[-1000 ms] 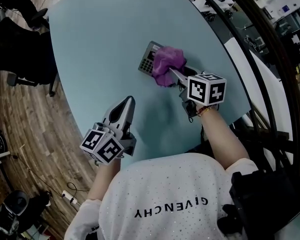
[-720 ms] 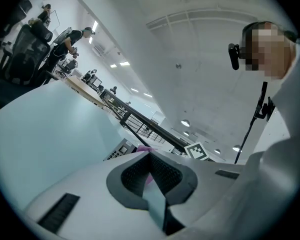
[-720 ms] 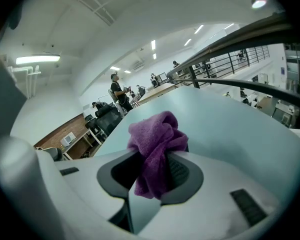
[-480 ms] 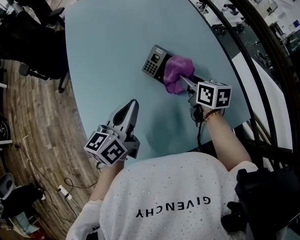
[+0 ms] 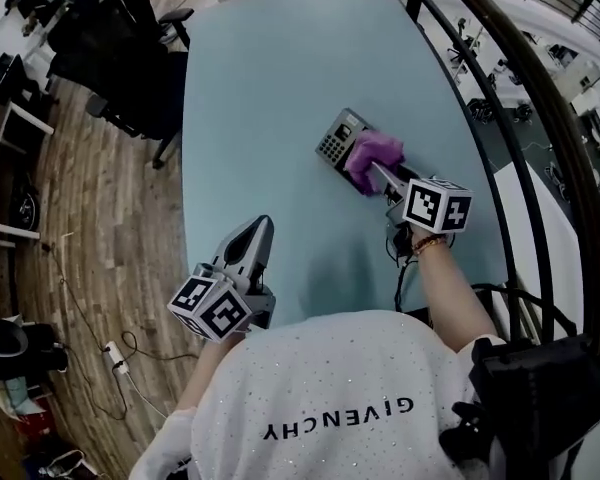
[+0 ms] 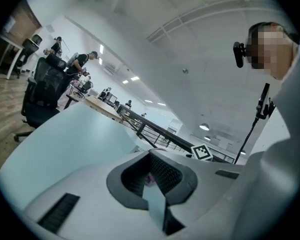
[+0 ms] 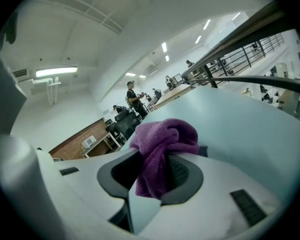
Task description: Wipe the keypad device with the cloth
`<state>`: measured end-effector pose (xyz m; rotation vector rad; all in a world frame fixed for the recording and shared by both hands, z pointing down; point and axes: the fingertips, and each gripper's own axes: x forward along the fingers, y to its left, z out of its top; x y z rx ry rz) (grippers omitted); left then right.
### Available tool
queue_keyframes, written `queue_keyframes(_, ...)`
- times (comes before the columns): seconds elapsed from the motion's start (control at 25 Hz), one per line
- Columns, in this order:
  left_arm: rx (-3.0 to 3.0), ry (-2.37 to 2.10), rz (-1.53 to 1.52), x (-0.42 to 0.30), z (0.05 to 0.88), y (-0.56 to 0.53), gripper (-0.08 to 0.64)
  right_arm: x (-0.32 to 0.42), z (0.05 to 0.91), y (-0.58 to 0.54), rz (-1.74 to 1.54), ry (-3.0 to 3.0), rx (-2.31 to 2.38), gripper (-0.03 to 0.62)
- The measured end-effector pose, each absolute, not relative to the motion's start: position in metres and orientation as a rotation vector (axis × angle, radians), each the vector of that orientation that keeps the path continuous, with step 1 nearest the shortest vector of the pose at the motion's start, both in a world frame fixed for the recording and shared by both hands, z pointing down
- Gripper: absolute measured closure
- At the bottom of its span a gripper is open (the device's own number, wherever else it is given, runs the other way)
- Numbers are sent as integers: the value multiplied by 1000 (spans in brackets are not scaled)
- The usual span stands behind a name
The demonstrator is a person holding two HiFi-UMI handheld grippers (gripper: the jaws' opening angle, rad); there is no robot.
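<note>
Table (image 5: 280,88) is lying wide and pale blue, and most of it is showing bare. Its left edge is curving beside the wooden floor (image 5: 90,218). Its right edge is running close to a dark railing (image 5: 520,118). Black chairs (image 5: 120,58) are standing by the far left corner.

The keypad device (image 5: 335,143) is lying flat near the right edge, with lots of bare table to its left and beyond it. The purple cloth (image 5: 375,153) is sitting bunched on the near end of the device, and the keys are showing beside it. The right gripper (image 5: 380,171) is pinching the cloth; in the right gripper view the cloth (image 7: 162,144) is bulging up between the jaws of that gripper (image 7: 155,169).

The left gripper (image 5: 257,224) is pointing over the table near the person, well apart from the device. Its jaws are pressing together with nothing in them, as the left gripper view (image 6: 152,176) is showing.

Compared with a second ago, the cloth is looking smaller and more tightly bunched, and more keys are showing. The left gripper is staying in about the same place.

The white shirt (image 5: 330,398) is showing the word GIVENCHY, upside down from here. Each gripper's cube (image 5: 438,205) is wearing black and white squares
</note>
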<state>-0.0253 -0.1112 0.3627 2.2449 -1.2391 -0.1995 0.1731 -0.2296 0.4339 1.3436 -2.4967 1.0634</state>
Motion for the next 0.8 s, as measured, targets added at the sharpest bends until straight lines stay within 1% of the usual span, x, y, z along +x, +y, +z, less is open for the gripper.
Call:
queue_keyframes(0.2, 2102, -1398, -295, -74, 364, -97, 548, 120, 433, -263, 1002, -2524, 1307, 482)
queue_keyframes(0.36, 2021, -1480, -336, -98, 363, -88, 548, 92, 441, -285, 1038, -2500, 1328, 480)
queue_keyframes(0.6, 2008, -1532, -311, -107, 360, -68, 548, 93, 463, -294, 1036, -2409, 1423, 482)
queue_keyframes(0.8, 1988, -1518, -324, -107, 369, -76, 548, 102, 468, -289, 1038, -2398, 1452, 482)
